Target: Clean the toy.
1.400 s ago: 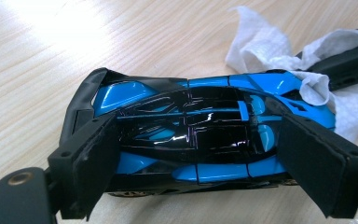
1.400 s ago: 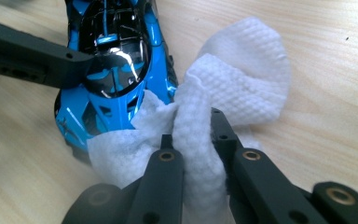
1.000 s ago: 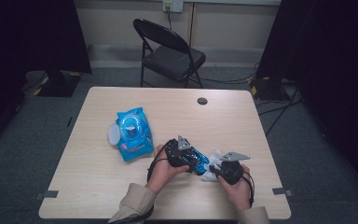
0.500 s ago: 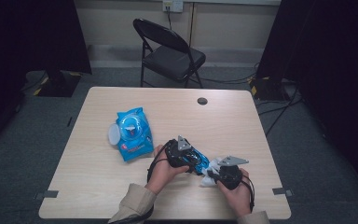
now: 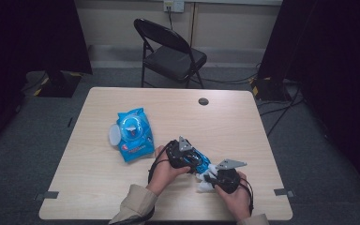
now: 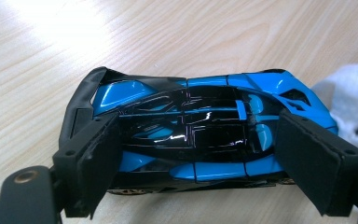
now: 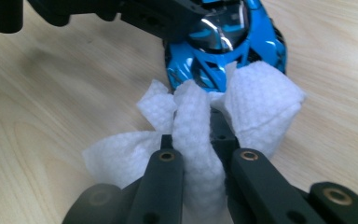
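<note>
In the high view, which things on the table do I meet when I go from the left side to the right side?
wet wipes pack → left gripper holding the blue toy car → right gripper with the white wipe

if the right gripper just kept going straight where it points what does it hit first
Most likely the blue toy car: the white wipe pinched in the right gripper already reaches its near end, though depth is hard to judge.

Toy car [image 6: 200, 135] blue and black (glossy); wipe [image 7: 200, 140] white, dimpled.
</note>
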Demonstrator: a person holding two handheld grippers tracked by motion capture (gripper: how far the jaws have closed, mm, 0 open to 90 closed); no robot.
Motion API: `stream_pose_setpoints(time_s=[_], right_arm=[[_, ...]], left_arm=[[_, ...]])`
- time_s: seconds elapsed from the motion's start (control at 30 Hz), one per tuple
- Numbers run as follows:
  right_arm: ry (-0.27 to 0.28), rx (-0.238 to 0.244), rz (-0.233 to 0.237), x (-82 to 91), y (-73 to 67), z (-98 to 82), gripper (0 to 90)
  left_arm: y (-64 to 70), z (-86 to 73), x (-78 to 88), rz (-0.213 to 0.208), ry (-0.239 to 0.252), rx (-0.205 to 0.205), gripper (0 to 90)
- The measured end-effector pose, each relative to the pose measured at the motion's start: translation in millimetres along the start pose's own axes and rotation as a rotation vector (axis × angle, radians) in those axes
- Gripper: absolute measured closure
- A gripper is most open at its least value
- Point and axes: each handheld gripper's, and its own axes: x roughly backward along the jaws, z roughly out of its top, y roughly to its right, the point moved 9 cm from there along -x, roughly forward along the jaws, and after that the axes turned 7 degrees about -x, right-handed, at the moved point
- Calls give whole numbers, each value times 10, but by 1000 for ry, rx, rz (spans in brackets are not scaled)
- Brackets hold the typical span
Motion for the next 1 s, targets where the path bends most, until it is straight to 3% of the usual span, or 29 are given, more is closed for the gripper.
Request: stream_pose_setpoints(time_s=[0.2, 0.57, 1.0], right_arm=[[6, 8, -3, -15, -20, 7, 856], [1, 30, 34, -85, -165, 29, 856], [14, 54, 101, -180, -306, 73, 853]], left_arm=[[-4, -2, 3, 3, 3, -2, 161], [-6, -1, 4, 3, -8, -4, 161], [1, 1, 3, 0, -6, -3, 161]])
